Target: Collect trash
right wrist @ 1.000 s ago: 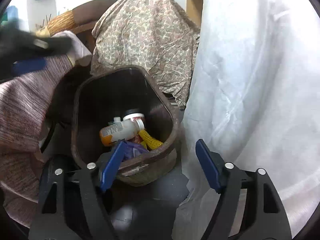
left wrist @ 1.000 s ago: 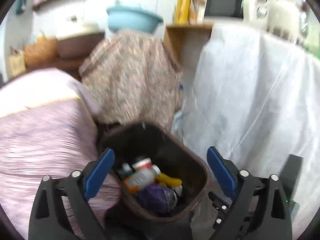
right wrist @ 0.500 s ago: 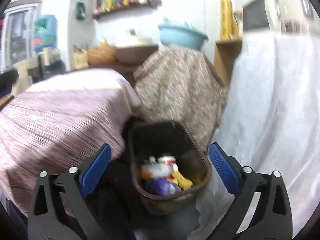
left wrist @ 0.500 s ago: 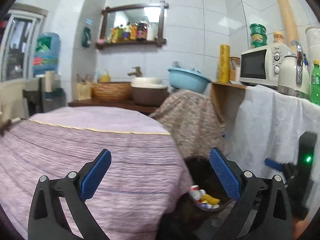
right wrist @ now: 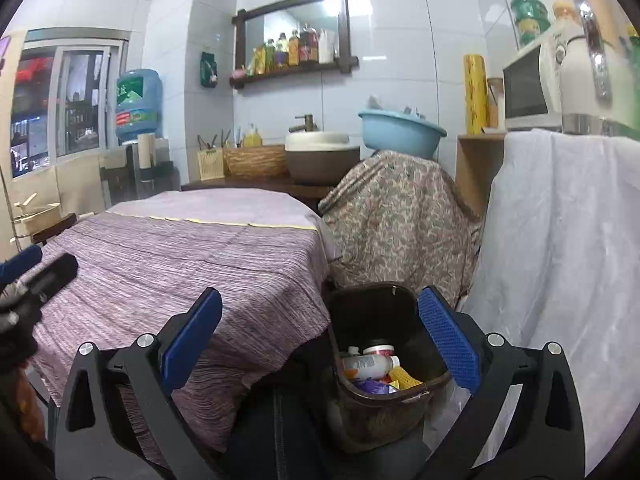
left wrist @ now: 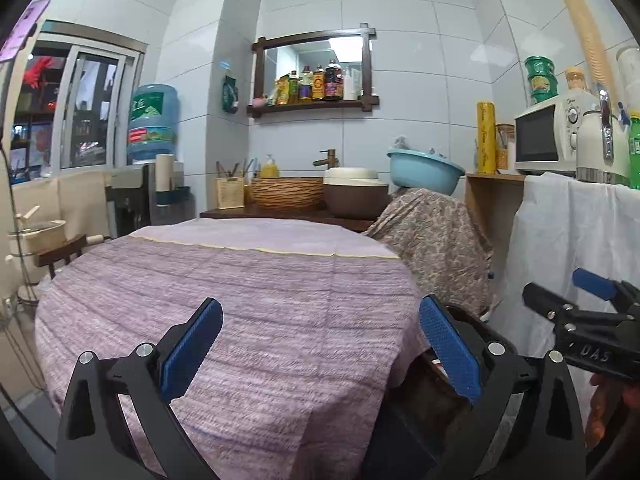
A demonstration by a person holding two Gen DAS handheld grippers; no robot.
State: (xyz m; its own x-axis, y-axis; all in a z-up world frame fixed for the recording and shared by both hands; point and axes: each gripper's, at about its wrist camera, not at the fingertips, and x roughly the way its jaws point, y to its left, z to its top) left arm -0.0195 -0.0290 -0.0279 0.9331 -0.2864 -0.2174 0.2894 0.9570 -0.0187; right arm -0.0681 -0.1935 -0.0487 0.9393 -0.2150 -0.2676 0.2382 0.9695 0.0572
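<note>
**Both grippers empty, looking for more trash**

I am holding my right gripper (right wrist: 320, 340) wide with nothing between its jaws, which have just been opening; my left gripper (left wrist: 320, 344) is spread wide and empty too. The brown bin (right wrist: 384, 360) is sitting on the floor just beside the cloth-covered worktop (left wrist: 240, 300), with a bottle (right wrist: 370, 362) and wrappers lying inside. I am seeing no trash on the worktop, so I judge scanning comes next. Beside the bin, a patterned cloth (right wrist: 396, 220) and white sheet (right wrist: 560, 260) are crowding it.

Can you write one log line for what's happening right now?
left gripper: open, empty | right gripper: open, empty | bin: holds trash, beside table
</note>
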